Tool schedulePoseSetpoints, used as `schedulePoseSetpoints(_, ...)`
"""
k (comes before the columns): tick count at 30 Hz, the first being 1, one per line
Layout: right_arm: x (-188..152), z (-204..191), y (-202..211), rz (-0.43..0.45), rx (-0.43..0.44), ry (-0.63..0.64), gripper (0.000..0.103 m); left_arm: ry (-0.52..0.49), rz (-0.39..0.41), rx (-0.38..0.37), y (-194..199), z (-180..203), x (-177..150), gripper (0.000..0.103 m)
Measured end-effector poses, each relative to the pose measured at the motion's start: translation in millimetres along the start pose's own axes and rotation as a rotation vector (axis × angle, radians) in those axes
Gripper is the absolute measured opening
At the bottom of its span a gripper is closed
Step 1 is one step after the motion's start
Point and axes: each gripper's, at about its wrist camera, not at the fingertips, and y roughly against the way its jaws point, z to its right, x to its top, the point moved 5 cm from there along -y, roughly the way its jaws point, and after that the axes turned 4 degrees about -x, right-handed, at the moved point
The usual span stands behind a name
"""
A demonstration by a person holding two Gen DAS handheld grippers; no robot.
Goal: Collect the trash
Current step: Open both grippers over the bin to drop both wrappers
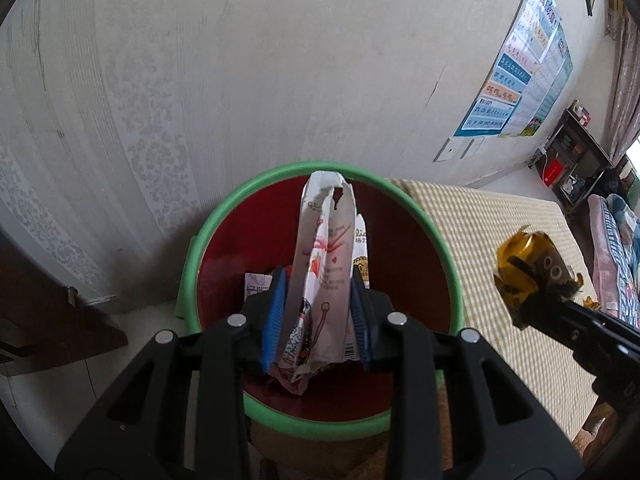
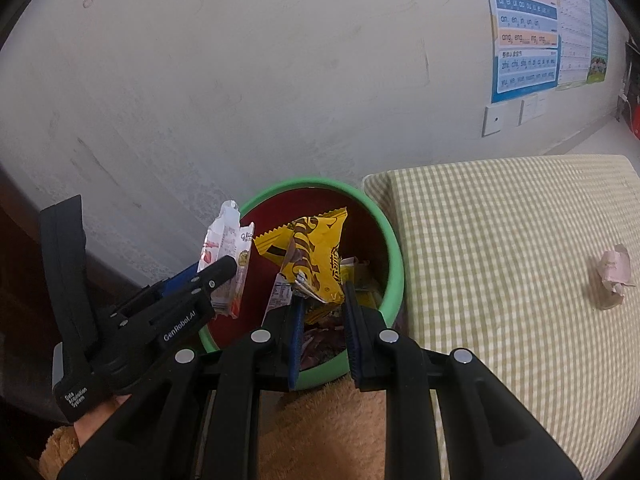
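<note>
A red bin with a green rim (image 1: 224,216) (image 2: 394,248) stands against the wall. My left gripper (image 1: 320,280) (image 2: 224,276) is shut on a white and pink snack wrapper (image 1: 324,256) (image 2: 224,248), held upright over the bin's mouth. My right gripper (image 2: 322,292) (image 1: 532,280) is shut on a crumpled yellow snack wrapper (image 2: 316,256) (image 1: 520,256). In the right wrist view that wrapper hangs over the bin; in the left wrist view it sits to the right of the rim. More wrappers lie at the bottom of the bin (image 2: 324,340).
A checked green and cream cushion (image 2: 500,260) (image 1: 500,232) lies right of the bin, with a crumpled pink tissue (image 2: 614,276) on it. A dark wooden piece of furniture (image 1: 44,320) stands left. Posters (image 2: 528,28) hang on the wall. A tan fuzzy sleeve (image 2: 320,432) shows below.
</note>
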Motion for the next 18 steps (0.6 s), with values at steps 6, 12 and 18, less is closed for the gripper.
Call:
schedulePoseSetpoints(6, 0, -7, -9, -0.010, 0.013, 0.007, 0.027, 0.013, -0.010, 0.012, -5, -6, -2, 0.031)
schedulePoseSetpoints(12, -3, -8, -12, -0.010, 0.038, 0.010, 0.050, 0.045, -0.009, 0.029, -6, -14, -2, 0.057)
schedulePoseSetpoints(18, -15, 26, 5, 0.028, 0.000, -0.053, 0.054, 0.025, -0.014, 0.025, -7, -4, -3, 0.063)
